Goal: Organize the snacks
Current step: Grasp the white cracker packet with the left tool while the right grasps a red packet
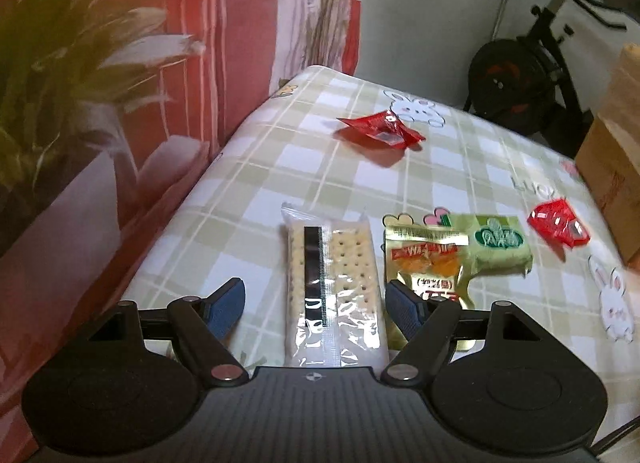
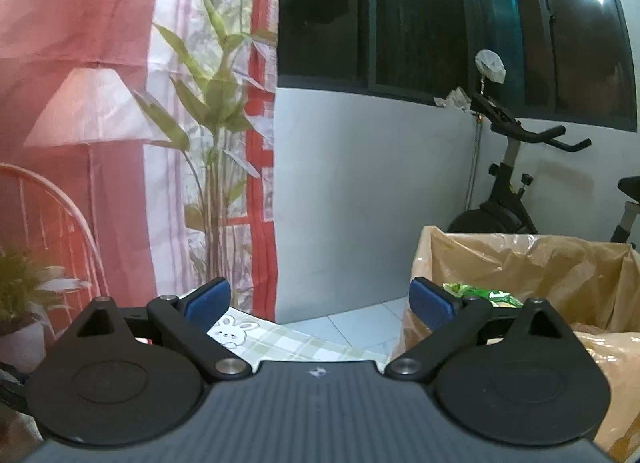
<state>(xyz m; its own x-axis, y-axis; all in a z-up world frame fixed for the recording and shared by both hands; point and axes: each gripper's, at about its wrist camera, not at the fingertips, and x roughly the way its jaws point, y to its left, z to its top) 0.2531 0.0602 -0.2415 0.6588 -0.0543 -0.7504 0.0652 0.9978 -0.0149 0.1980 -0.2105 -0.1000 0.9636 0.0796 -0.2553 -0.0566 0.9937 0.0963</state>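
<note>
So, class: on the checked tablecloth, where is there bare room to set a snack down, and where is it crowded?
Bare cloth lies between the far red wrapper and the cracker pack, and left of the crackers toward the curtain-side edge of the tablecloth. It is crowded on the near right: crackers, gold pouch and second red wrapper sit close together, beside the cardboard box.

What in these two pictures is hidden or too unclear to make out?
- Cracker pack, left wrist view: near end hidden under the left hand-held gripper.
- Gold packet, left wrist view: print blurred, corner behind a finger.
- Box, right wrist view: contents mostly hidden by its brown liner and the right hand-held gripper.
</note>
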